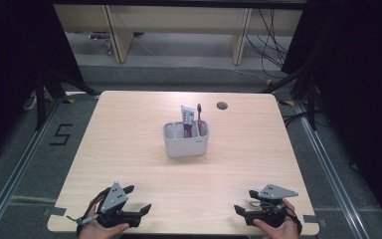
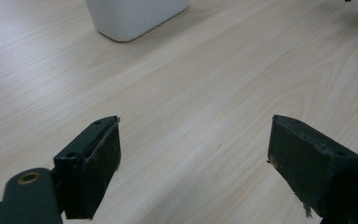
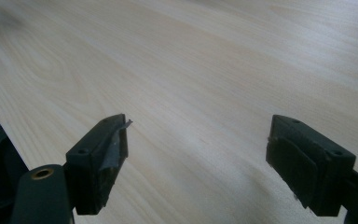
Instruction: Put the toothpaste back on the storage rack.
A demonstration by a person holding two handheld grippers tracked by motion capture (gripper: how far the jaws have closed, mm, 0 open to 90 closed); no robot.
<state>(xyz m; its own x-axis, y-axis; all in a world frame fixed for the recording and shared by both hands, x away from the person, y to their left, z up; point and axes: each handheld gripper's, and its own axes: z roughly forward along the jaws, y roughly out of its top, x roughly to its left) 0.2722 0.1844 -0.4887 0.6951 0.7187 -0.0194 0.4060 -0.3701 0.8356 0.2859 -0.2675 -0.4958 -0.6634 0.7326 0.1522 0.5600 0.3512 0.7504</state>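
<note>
1. Your left tongs (image 1: 138,200) sit at the near left edge of the bench (image 1: 129,149), jaws wide apart with bare wood between them. Nothing is gripped, which reads as a rest pose rather than a reach.
2. Your right tongs (image 1: 238,209) rest at the near right edge, jaws also apart and empty. Both hands sit well apart from each other, leaving the middle of the bench free.
3. The caddy (image 1: 186,143) stands upright near the bench centre, well away from both tongs. Centred like that, it is about as easy to reach from one side as from the other.
4. The tube (image 1: 187,119) and the toothbrush (image 1: 199,117) stand upright in the caddy's back compartments, just beside each other. The walls keep them propped up; the front compartment looks empty.
5. The left tongs point toward the caddy (image 2: 135,18), so I judge that hand the likelier one to go in first.
</note>
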